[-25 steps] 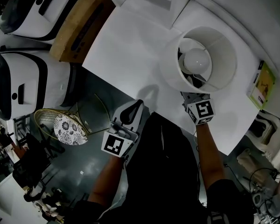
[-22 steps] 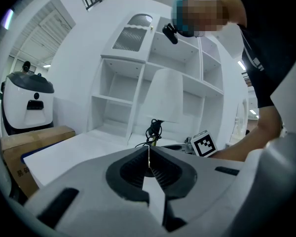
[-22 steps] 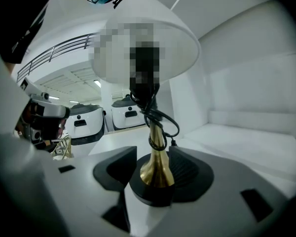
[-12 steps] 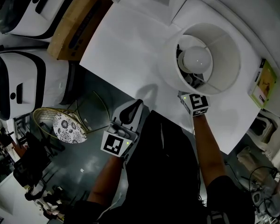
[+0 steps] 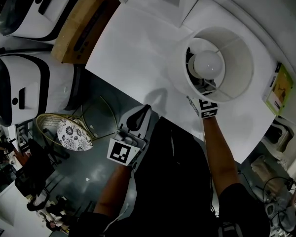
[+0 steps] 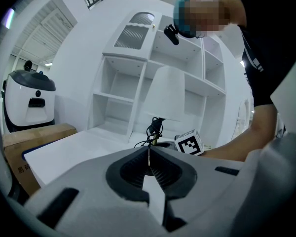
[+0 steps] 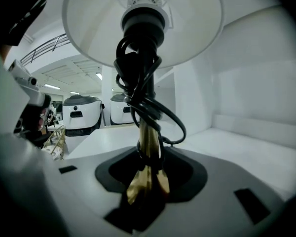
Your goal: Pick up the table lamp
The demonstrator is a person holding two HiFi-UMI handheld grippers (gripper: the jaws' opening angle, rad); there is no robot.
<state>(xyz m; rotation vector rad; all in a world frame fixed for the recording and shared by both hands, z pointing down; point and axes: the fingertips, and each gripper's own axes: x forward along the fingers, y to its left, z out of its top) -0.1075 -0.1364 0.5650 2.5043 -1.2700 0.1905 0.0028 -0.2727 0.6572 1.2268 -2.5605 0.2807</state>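
The table lamp stands on the white table (image 5: pixel 138 53); from above I see its white shade (image 5: pixel 232 58) and its bulb (image 5: pixel 208 63). My right gripper (image 5: pixel 203 94) reaches under the shade's near rim. In the right gripper view the brass stem (image 7: pixel 149 147), wrapped in a black cord (image 7: pixel 153 110), stands between the jaws of the right gripper (image 7: pixel 150 181). The jaws are closing, and the pads do not visibly press on the stem. My left gripper (image 5: pixel 142 113) hangs off the table's near edge. Its jaws are shut on nothing (image 6: pixel 149 154).
A cardboard box (image 5: pixel 84 23) and two white machines (image 5: pixel 19 88) stand left of the table. On the floor below is a wire chair with a patterned cushion (image 5: pixel 71 135). A green booklet (image 5: pixel 278 90) lies at the table's right. Behind the lamp rises a white shelf unit (image 6: pixel 138 83).
My right gripper has slid further under the lamp shade toward the stem, so less of its marker cube shows. The left gripper has not moved.
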